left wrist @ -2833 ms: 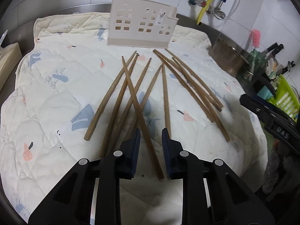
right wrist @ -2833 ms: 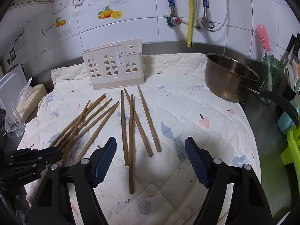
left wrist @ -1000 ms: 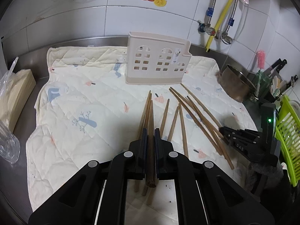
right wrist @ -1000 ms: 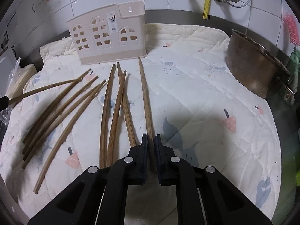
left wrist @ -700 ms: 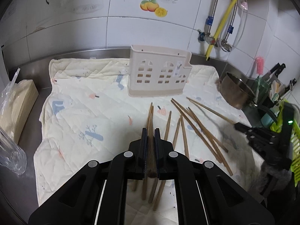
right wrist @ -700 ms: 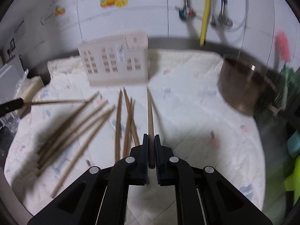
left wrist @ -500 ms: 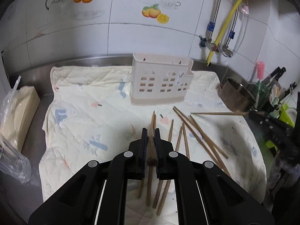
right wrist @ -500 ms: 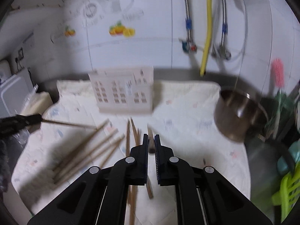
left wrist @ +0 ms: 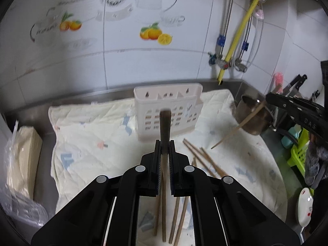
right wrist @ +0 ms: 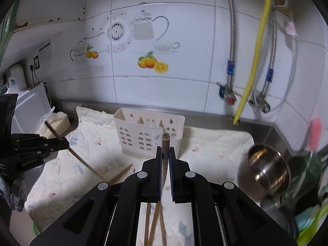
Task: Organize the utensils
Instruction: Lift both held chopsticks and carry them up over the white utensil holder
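Left claw (left wrist: 164, 143): jaws clamped on one wooden chopstick (left wrist: 165, 123). In the left wrist view the stick runs up between the pads, its butt end poking out past the fingertips and overlapping the front of the cream utensil caddy (left wrist: 180, 102). It is held in the air, clear of the quilted mat (left wrist: 92, 143).

Right claw (right wrist: 165, 150): jaws also closed tight on a single chopstick (right wrist: 165, 141). Round butt end sticks up just beyond the tips, in front of the caddy's right part; the rest passes down between the pads. Seen from the left wrist view, this stick (left wrist: 237, 127) hangs tilted, tip low over the mat, upper part crossing in front of the steel saucepan (left wrist: 254, 116), gripped at the top by the right claw (left wrist: 270, 98).

From the right wrist view the left claw (right wrist: 65, 143) is at the left edge, its chopstick (right wrist: 82, 160) slanting down toward the mat. Whether the tip touches the mat, I cannot tell.

Caddy stands upright on the mat near the back wall, ahead of both claws, apart from both sticks. Compartments visible from above; contents can't be made out.

Loose chopsticks (left wrist: 203, 160) lie on the mat below and right of the left claw; a few more (right wrist: 153, 221) lie under the right claw.

Mat covers the steel worktop (left wrist: 47, 127). Saucepan sits off the mat's right edge. Pink brush (right wrist: 314, 133) is blurred, far right.
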`<state>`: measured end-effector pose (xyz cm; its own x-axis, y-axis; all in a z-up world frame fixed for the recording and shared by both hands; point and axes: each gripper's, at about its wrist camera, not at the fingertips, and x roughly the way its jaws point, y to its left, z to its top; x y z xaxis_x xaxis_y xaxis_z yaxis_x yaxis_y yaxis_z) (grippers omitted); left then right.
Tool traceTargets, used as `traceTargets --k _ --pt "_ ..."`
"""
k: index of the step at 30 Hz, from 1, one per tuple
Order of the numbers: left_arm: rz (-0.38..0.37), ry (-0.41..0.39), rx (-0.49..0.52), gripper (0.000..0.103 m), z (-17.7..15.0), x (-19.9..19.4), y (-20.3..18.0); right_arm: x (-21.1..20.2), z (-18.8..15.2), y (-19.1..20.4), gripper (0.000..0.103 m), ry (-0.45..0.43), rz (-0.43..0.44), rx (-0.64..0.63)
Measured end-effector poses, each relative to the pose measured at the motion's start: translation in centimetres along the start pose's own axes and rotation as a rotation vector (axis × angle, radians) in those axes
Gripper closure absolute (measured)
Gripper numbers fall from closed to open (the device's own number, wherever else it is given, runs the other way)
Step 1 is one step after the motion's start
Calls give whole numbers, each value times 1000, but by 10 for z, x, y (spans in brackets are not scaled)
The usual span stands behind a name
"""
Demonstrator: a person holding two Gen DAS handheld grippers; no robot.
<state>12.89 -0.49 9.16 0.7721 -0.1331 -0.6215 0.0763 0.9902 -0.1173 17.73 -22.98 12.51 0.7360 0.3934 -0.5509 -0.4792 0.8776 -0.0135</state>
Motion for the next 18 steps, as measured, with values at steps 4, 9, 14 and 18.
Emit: traceTargets --k 4,9,14,18 --pt "-7 -48 28 97 32 -10 -5 1 35 -5 97 -16 15 1" --pt "9 -140 60 97 78 -26 -12 3 71 -9 97 -43 1 -8" --pt "22 -216 67 97 118 -30 -13 13 100 -8 97 -60 -14 -17" --pt "71 -243 72 97 136 -16 -10 32 109 -7 97 -47 -25 -20"
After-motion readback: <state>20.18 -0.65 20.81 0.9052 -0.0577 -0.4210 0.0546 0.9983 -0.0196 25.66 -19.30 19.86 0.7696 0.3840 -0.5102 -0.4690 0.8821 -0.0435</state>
